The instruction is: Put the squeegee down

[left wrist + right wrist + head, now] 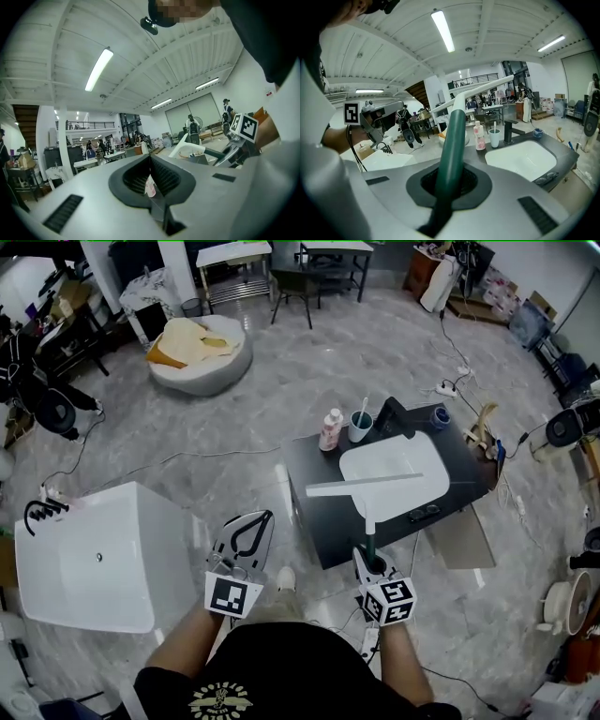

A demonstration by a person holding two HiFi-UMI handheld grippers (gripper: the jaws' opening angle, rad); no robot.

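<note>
While the right gripper [373, 570] clamps the squeegee [367, 486] by its green handle at lower centre, blade over the dark counter [309, 479], the left gripper [246, 538] hangs closed. Lowered carelessly, the long blade could topple the bottle [331, 429].

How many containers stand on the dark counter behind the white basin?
3: a pink bottle at back left, a pale cup beside it, and a small blue cup at back right, past the black tap. None seems hidden.
</note>
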